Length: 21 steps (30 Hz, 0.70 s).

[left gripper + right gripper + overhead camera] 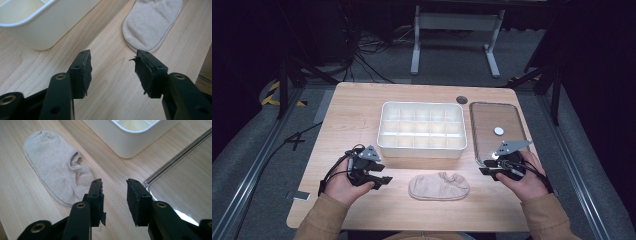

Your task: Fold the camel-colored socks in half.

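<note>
A beige low-cut sock (439, 186) lies flat on the wooden table near its front edge, between my two grippers. My left gripper (381, 180) rests low over the table to the sock's left, jaws open and empty; in the left gripper view the sock (153, 23) lies ahead and to the right of the gripper (113, 72). My right gripper (490, 169) sits to the sock's right, by the clear lid's near corner. Its jaws stand apart with bare wood between them (115, 200), and the sock (56, 176) lies just left of the left jaw.
A white divided organiser box (422, 130) stands behind the sock at the table's middle. A clear lid (497, 131) lies flat at the right with a round white spot on it. A dark grommet (462, 100) is set in the table behind the box.
</note>
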{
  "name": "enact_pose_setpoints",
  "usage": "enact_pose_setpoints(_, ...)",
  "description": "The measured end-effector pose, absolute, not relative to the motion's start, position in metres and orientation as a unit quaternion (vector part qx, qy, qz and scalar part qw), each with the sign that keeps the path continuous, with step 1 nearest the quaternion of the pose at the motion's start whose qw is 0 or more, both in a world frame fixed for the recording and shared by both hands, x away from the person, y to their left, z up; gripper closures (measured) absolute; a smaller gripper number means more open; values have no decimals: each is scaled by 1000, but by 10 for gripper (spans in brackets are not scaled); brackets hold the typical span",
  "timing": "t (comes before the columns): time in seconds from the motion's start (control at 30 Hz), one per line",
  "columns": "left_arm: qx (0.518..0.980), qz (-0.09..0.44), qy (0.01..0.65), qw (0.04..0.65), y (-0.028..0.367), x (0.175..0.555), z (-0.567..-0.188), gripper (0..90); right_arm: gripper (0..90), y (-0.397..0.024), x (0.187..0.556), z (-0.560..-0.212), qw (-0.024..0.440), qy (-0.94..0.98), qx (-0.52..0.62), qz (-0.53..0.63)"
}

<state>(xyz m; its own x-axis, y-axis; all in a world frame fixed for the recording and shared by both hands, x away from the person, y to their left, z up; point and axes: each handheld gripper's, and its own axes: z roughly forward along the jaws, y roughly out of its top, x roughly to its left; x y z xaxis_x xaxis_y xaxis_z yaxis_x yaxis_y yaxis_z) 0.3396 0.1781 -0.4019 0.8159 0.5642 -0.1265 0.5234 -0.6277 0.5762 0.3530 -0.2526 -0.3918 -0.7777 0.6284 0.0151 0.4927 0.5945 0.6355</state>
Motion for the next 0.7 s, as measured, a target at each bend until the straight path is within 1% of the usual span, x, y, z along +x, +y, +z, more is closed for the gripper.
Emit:
enact_pose_setpoints(0.07, 900, 26, 302, 313, 175, 339, -404, 478, 661, -251, 351, -392, 103, 888, 312, 321)
enact_pose_setpoints(0.37, 898, 29, 293, 326, 176, 338, -401, 488, 652, -252, 349, -392, 105, 887, 310, 325)
enact_pose_setpoints(0.43, 896, 23, 291, 334, 175, 337, -400, 504, 652, -251, 348, -392, 101, 889, 309, 324)
enact_pose_setpoints(0.63, 898, 6, 274, 345, 164, 334, -398, 512, 646, -247, 347, -393, 96, 890, 299, 330)
enact_pose_setpoints(0.7, 896, -9, 271, 353, 155, 334, -399, 512, 642, -244, 345, -394, 91, 892, 292, 332)
